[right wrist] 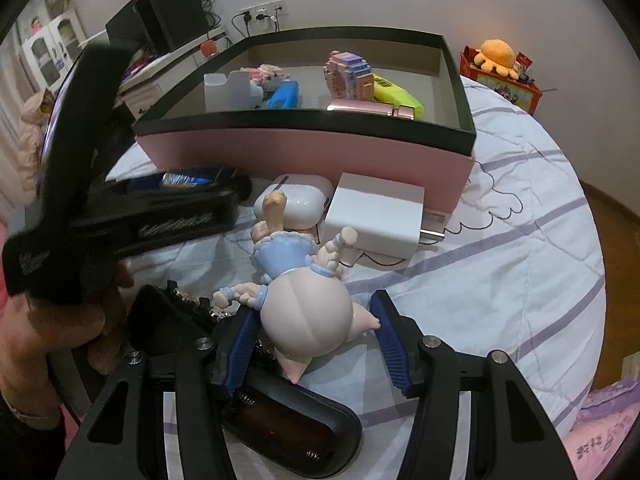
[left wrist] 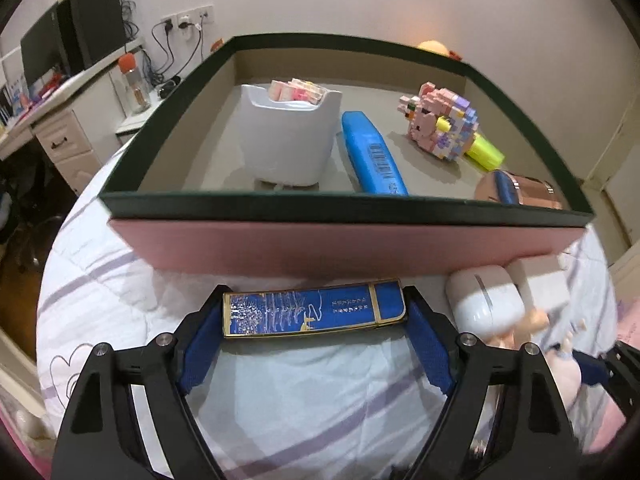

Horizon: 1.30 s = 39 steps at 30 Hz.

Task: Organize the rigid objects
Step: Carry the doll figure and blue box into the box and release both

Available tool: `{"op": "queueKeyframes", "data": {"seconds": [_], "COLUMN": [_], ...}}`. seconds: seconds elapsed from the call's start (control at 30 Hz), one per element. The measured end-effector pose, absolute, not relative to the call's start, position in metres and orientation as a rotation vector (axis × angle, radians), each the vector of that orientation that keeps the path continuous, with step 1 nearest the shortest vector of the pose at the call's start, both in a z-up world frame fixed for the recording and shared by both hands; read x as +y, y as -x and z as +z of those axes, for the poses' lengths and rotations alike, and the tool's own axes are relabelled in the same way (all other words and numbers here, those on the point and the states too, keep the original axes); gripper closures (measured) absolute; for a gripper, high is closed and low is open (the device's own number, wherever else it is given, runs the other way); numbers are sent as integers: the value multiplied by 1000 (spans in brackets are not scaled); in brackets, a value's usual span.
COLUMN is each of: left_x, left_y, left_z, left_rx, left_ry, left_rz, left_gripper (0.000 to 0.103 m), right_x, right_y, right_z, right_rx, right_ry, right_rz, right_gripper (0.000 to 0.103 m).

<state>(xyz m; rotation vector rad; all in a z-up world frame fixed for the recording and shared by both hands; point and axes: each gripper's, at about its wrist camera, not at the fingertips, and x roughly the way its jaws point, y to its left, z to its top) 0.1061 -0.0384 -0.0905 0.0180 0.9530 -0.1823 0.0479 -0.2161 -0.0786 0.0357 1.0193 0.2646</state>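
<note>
A flat blue case with gold trim (left wrist: 314,308) lies crosswise between the fingers of my left gripper (left wrist: 314,304), whose blue pads touch both its ends just in front of the box. The pink box with a dark rim (left wrist: 344,204) stands on the quilt and holds a white container (left wrist: 286,136), a blue marker (left wrist: 374,156), a block-built toy (left wrist: 440,120), a yellow marker (left wrist: 486,152) and a rose-gold cylinder (left wrist: 520,192). My right gripper (right wrist: 312,320) is shut on the head of a pale figurine in a blue dress (right wrist: 308,316), which lies on the bed.
A white earbud case (right wrist: 298,200) and a white charger block (right wrist: 376,212) lie against the box front. A black oblong case (right wrist: 288,432) sits under the right gripper. The left gripper's body (right wrist: 160,208) fills the left side. A desk with monitors (left wrist: 72,40) stands at far left.
</note>
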Motion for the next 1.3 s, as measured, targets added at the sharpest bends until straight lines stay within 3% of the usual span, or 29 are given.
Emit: {"op": "queueKeyframes", "data": {"seconds": [0.57,1.3], "left_x": [9,0], "left_y": [-68,-78], "left_z": [-60,-4], "left_rx": [895,786], "left_ry": [14,-11], "left_rz": [-157,-205], "left_gripper": [19,19], "right_x": [-226,-212], "right_y": [-43,-52], "right_z": [-48,-3], "right_rx": [961,853], "right_ry": [-88,-51], "right_rz": [286,331], "right_gripper": [47,48]}}
